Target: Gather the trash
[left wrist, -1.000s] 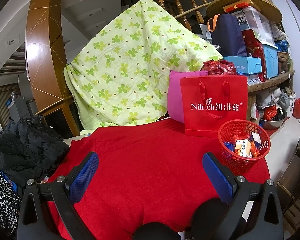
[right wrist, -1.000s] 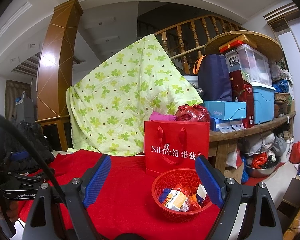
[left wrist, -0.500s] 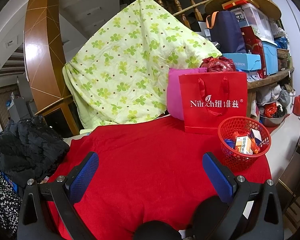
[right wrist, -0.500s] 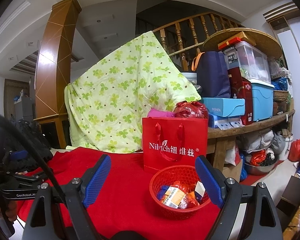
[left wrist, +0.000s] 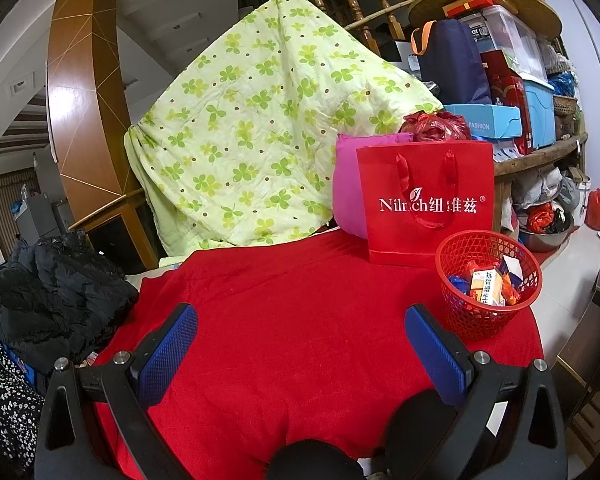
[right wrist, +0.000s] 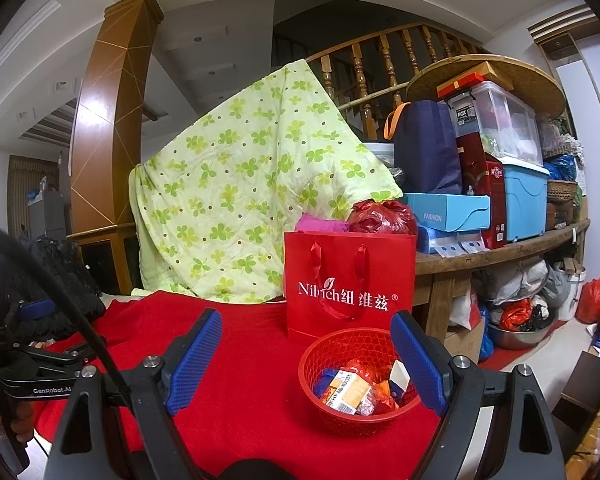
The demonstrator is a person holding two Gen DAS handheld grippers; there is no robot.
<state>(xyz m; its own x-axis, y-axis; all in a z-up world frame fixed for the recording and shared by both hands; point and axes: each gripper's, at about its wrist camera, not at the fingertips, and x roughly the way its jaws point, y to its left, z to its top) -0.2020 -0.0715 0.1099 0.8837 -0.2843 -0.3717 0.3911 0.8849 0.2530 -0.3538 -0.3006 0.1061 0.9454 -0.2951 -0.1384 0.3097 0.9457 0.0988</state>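
- Right wrist view: my right gripper (right wrist: 306,356) gapes wide, empty; red basket (right wrist: 340,354) of trash sits lower right, between its fingers.
- Left gripper (left wrist: 300,344) wide, empty; basket at frame's right.

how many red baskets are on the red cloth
1. The red mesh basket stands near the right edge of the red cloth, just in front of the red paper bag, with wrappers and a small carton inside. The bag could hide another.
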